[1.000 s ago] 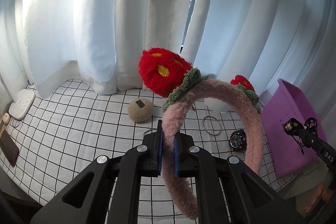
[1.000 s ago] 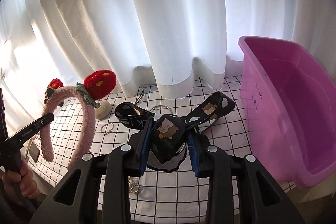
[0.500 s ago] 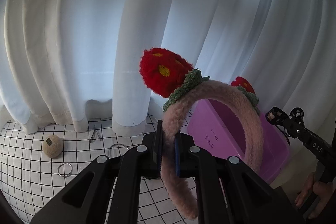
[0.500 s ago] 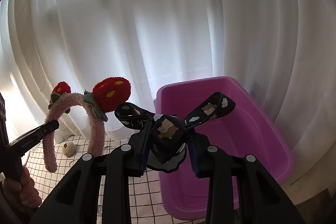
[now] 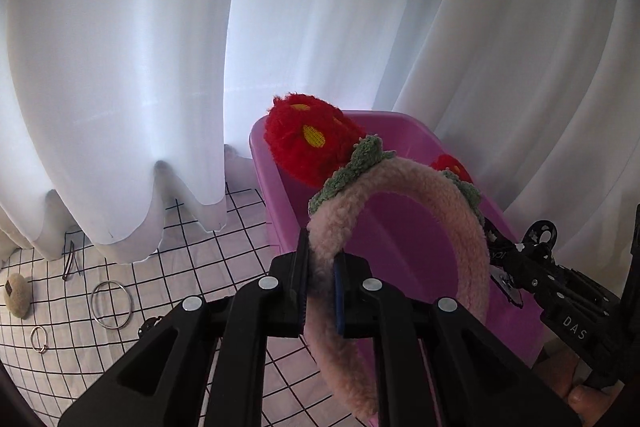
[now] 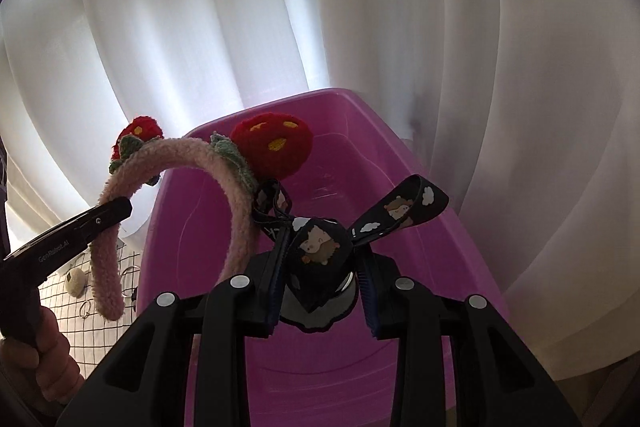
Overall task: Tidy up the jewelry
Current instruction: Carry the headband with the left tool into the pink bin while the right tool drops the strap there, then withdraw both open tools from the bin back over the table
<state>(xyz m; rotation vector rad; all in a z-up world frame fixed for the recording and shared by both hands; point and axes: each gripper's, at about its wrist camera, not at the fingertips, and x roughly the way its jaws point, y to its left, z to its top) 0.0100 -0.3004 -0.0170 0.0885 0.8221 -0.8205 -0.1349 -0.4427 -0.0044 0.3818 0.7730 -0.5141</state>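
My left gripper (image 5: 320,279) is shut on a fluffy pink headband (image 5: 460,211) with two red flowers, held above the purple bin (image 5: 272,195). In the right wrist view the headband (image 6: 236,195) hangs over the bin's left rim (image 6: 168,195), with the left gripper (image 6: 116,211) beside it. My right gripper (image 6: 322,279) is shut on a dark bow hair clip (image 6: 320,247) with cartoon animals, held above the bin's inside. The right gripper (image 5: 516,263) also shows at the bin's right in the left wrist view.
White curtains (image 5: 160,67) hang behind. On the checked cloth (image 5: 200,267) to the left lie a large metal ring (image 5: 111,303), a small ring (image 5: 39,339), a beige pom-pom (image 5: 17,295) and a hairpin (image 5: 70,261).
Both grippers have swung right with their items, from over the cloth to over the purple bin. The headband and the bow clip are now close together above it.
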